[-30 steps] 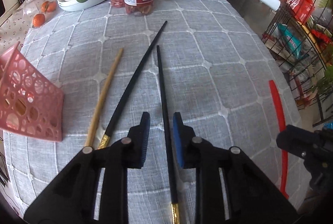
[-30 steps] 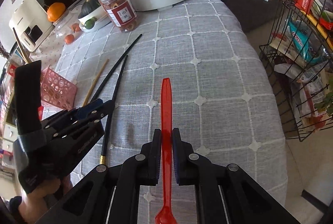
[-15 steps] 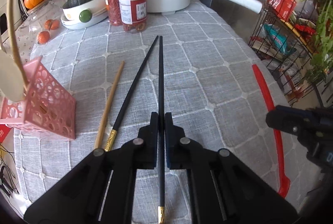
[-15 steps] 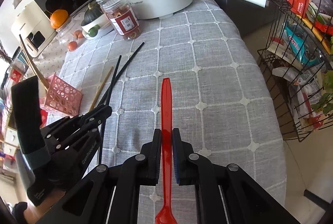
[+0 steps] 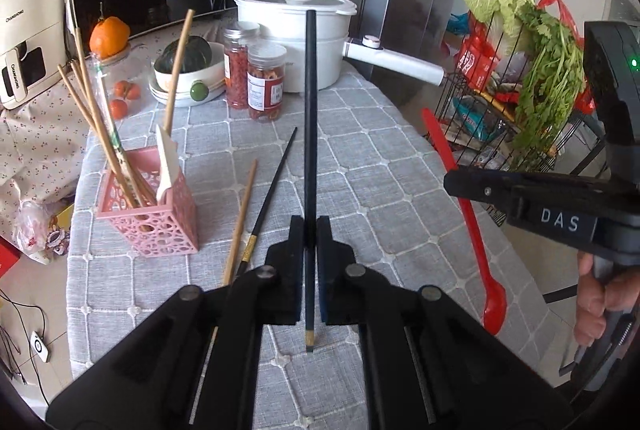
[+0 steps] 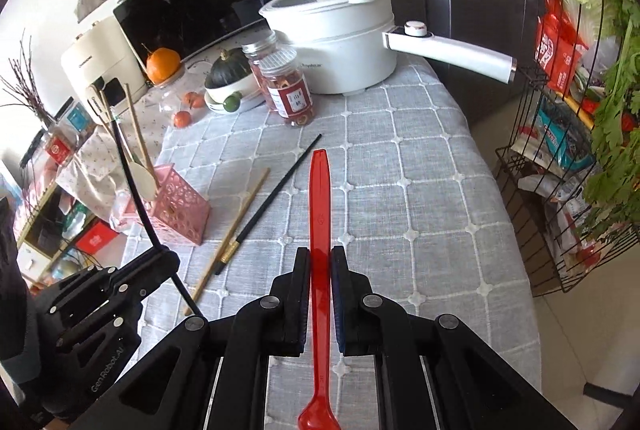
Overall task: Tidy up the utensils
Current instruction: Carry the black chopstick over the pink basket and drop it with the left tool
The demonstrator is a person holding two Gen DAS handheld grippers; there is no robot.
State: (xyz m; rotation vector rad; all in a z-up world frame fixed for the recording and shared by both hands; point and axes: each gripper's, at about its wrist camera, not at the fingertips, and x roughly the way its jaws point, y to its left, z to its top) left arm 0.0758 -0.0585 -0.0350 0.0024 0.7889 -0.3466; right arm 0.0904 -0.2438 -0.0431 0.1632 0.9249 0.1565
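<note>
Change: the black chopstick (image 5: 310,134) has been lifted off the tabletop (image 5: 380,166) since the earlier frames, and the red spoon (image 6: 320,230) has been raised with it.
Left hand-held gripper (image 5: 307,266): clenched on the black chopstick near its gold-tipped end; the long thin end points up and away.
Right hand-held gripper (image 6: 320,294): clenched on the red spoon's handle, bowl end nearest the camera.
Handling: both are judged light, stiff and slim; a smooth chopstick may pivot in the pads, so a hold nearer the middle would steady it.
Left on tabletop: a second black chopstick (image 5: 269,198) and a wooden chopstick (image 5: 240,226), lying side by side.
Container: a pink holder (image 5: 150,218) near them, in which wooden chopsticks and a pale spoon are stood upright.
</note>
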